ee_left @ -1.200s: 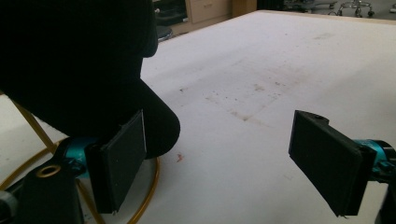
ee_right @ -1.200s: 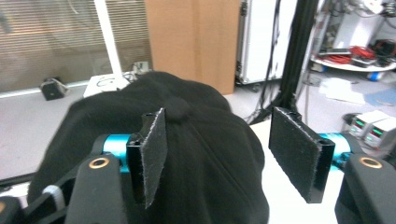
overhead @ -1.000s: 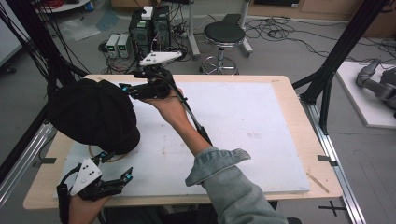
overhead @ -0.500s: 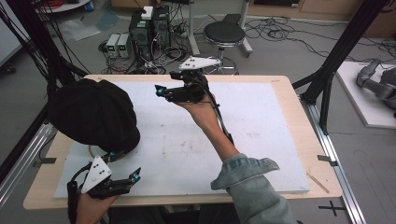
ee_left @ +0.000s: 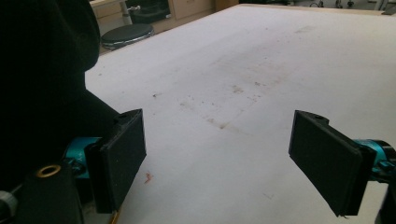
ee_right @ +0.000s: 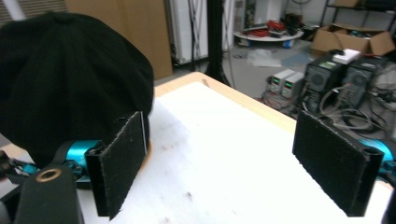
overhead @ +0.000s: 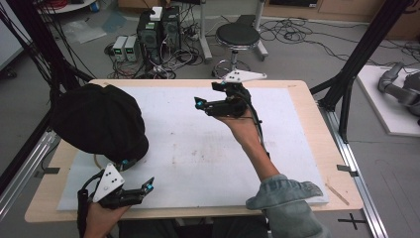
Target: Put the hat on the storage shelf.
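The black hat (overhead: 99,121), judged soft, light and easily deformed, sits on the white mat (overhead: 297,148) left of the raised right gripper (overhead: 200,102), whose jaws have just been opening and stand empty, and just beyond the open, empty left gripper (overhead: 146,186); its brim edge seems the best hold.

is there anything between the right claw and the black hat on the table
Nothing visible. The right claw hangs open and empty above the white mat, apart from the black hat off to its side; between them lies bare mat. The left claw sits nearer the person, out of that line.
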